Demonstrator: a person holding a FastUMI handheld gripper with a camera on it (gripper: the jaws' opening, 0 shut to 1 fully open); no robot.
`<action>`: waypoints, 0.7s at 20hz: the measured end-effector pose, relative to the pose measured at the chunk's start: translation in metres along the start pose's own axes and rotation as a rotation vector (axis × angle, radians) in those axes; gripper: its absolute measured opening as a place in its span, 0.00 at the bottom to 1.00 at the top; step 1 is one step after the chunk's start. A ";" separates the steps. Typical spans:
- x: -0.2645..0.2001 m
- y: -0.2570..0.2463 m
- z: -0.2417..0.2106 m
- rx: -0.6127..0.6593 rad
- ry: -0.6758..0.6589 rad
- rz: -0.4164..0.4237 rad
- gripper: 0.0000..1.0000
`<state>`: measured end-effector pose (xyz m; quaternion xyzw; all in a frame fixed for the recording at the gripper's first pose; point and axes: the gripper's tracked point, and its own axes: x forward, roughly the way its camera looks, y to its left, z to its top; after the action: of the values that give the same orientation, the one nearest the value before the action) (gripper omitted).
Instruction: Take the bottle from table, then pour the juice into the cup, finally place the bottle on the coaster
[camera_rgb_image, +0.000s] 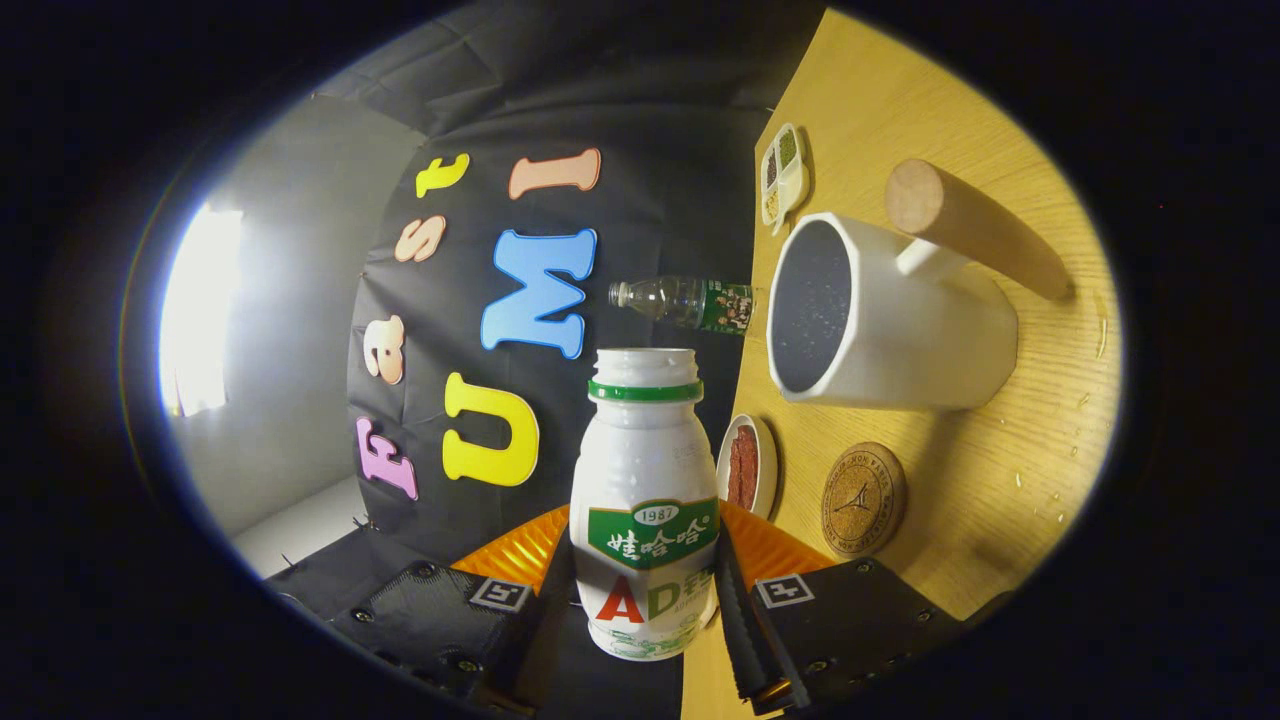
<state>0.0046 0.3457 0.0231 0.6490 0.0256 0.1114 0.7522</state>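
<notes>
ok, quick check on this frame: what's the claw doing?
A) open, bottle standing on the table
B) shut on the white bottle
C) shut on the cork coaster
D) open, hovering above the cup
B: the claw has both fingers pressed against the sides of the white bottle, held tilted with its open mouth towards the cup.

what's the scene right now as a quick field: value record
gripper: fingers shut on the white bottle, view rolled sideways
white bottle: open-mouthed, green ring at the neck, between the fingers
cup: white mug with a wooden handle, on the wooden table, beyond the bottle's mouth
coaster: round cork coaster, bare, beside the mug
other items: clear water bottle, small dish of red stuff, divided dish
stage: bottle lifted and tilted, no juice stream seen
</notes>
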 end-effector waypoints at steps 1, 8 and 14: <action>0.000 0.000 0.001 0.009 -0.004 0.003 0.67; 0.002 -0.002 0.001 0.073 -0.015 0.010 0.67; 0.005 -0.001 0.000 0.135 -0.019 0.019 0.67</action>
<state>0.0096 0.3467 0.0230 0.6994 0.0194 0.1103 0.7059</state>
